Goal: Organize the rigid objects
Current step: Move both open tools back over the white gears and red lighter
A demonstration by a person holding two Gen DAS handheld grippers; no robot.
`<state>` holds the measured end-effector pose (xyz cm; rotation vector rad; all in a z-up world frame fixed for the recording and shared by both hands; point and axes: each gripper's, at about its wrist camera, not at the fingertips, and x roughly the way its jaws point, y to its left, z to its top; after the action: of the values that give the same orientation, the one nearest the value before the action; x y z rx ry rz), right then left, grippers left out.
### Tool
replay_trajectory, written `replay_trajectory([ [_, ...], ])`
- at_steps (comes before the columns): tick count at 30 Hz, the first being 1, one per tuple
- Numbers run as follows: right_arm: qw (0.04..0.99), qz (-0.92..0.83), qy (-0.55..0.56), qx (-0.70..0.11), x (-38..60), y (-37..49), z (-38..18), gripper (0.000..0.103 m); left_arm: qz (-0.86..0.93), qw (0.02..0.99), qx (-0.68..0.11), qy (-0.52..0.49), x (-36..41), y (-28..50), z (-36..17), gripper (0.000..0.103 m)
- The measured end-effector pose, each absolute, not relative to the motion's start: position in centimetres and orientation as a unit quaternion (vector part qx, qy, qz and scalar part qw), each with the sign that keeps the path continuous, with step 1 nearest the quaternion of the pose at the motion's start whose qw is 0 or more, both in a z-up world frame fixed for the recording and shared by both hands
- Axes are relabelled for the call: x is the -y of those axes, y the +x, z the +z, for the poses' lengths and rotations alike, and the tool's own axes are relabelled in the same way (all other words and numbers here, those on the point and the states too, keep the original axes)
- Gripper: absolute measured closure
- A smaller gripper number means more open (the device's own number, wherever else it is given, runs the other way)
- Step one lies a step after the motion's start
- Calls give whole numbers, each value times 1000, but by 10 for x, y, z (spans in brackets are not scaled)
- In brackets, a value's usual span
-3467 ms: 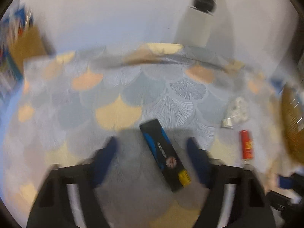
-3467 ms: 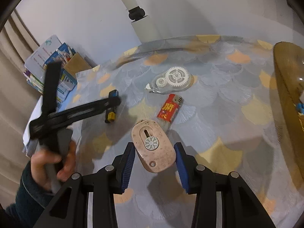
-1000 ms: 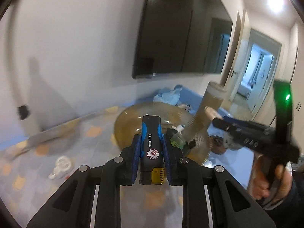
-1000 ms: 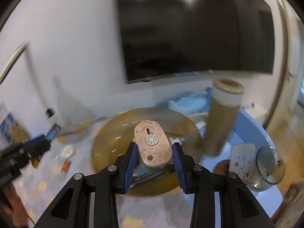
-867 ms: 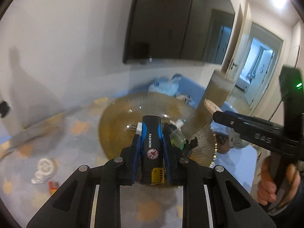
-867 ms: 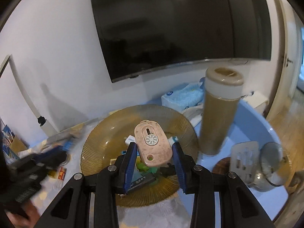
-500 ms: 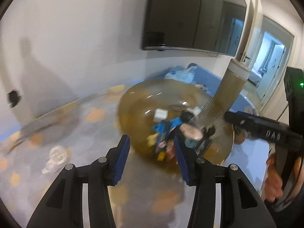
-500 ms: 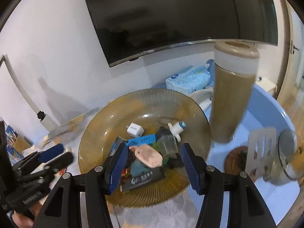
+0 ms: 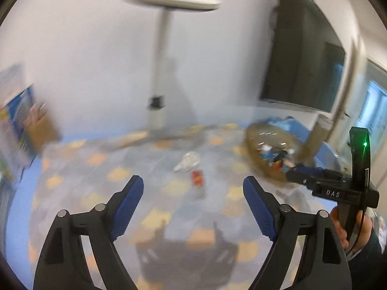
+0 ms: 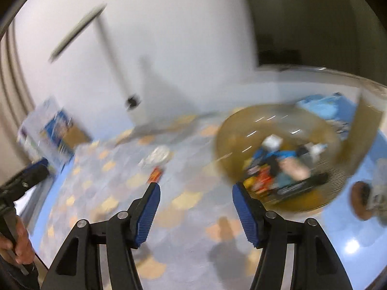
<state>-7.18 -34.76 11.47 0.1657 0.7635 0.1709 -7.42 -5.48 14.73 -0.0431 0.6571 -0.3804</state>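
Both hand-held grippers have swung away from the amber ribbed glass bowl [image 10: 241, 130] where their two items now lie. The left hand-held gripper [image 9: 193, 200] and right hand-held gripper [image 10: 194, 205], marked "DAS", have just been opening, empty. One red lighter [image 9: 197, 177] and one clear correction-tape dispenser [image 9: 187, 164] lie on the tabletop [image 9: 96, 193].

1. In the left wrist view, at the right edge of the frame, pale letters reading "DAS" stand on the black body of the right gripper [image 9: 331, 188], just below its long bar.
2. In the same view, the small red object [image 9: 197, 177] on the table near the middle carries markings too blurred to read.
3. In the right wrist view, a black flat item [image 10: 298, 187] in the amber bowl [image 10: 232, 130] at the right bears pale lettering, smeared by motion and unreadable.
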Motion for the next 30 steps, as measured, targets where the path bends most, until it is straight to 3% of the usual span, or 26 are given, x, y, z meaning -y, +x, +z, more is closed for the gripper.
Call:
replay_trajectory([
  [5,903,115,86,-406,299,-67,55,43,-103,921,-375,-9,43,-73,72,20],
  [11,907,81,33,-411,283,-74,19,43,-50,918,-392,-37,22,-75,29,20],
  [21,892,74,23,-445,284,-66,1,42,-32,904,-422,-56,15,-69,20,19],
  [30,891,73,20,-448,285,-66,1,40,-30,908,-418,-5,32,-70,24,19],
])
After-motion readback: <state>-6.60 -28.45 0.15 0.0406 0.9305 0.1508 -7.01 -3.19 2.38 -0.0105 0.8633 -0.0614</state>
